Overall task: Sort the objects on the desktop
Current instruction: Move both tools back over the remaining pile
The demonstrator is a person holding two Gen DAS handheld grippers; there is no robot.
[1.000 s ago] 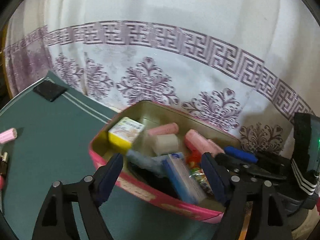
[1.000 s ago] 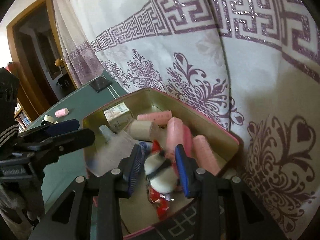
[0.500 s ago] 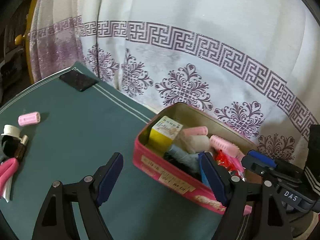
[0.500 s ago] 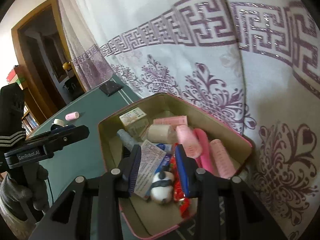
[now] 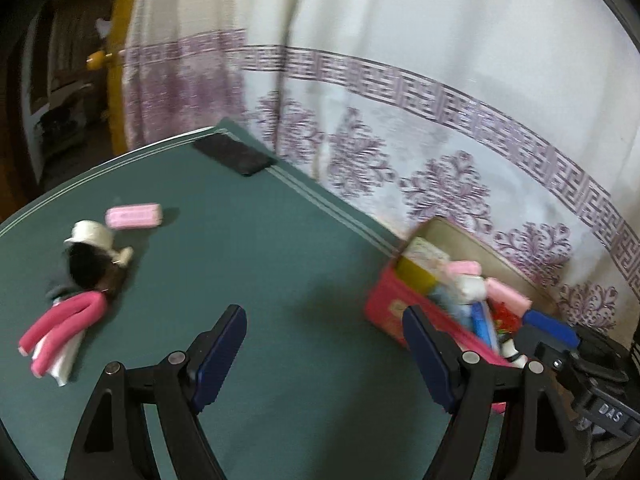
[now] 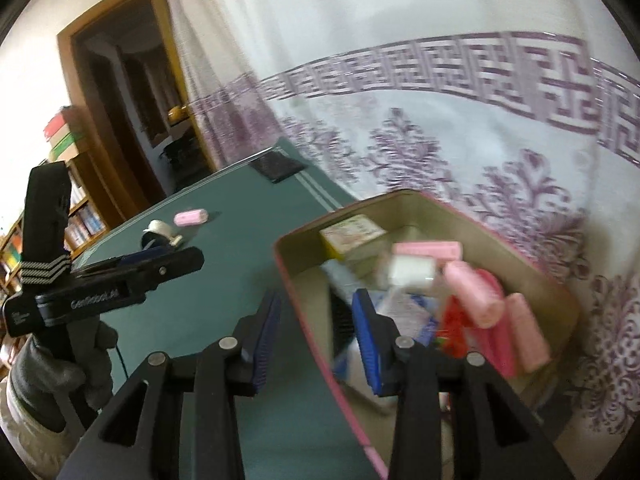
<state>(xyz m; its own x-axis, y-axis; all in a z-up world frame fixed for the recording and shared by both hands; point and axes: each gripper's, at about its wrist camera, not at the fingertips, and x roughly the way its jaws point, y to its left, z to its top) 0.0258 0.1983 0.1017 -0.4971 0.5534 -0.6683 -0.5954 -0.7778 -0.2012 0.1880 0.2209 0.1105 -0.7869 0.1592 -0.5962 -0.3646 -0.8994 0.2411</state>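
A pink tin box (image 6: 404,208) holds pink rollers (image 6: 472,296), a yellow carton (image 6: 352,234) and other small items. My right gripper (image 6: 316,320) hovers over the box's left wall; its jaws are opening and nothing is between the pads. My left gripper (image 5: 324,340) is wide open and empty above bare green table, left of the box (image 5: 390,308). Loose on the table lie a pink roller (image 5: 134,215), a white tape roll (image 5: 90,232), a black item (image 5: 88,268) and a pink bendy rod (image 5: 64,320). A small white-and-black thing (image 5: 512,350) lies in the box.
A white curtain with purple patterns (image 5: 400,120) hangs along the table's far edge, right behind the box. A black pad (image 5: 232,154) lies at the far corner. In the right wrist view a gloved hand (image 6: 60,372) holds the left gripper (image 6: 160,258). A doorway and bookshelves stand at the left.
The left gripper swung left, away from the box and towards the loose items. The right gripper drew back to the box's left wall, and the white-and-black round thing left its fingers.
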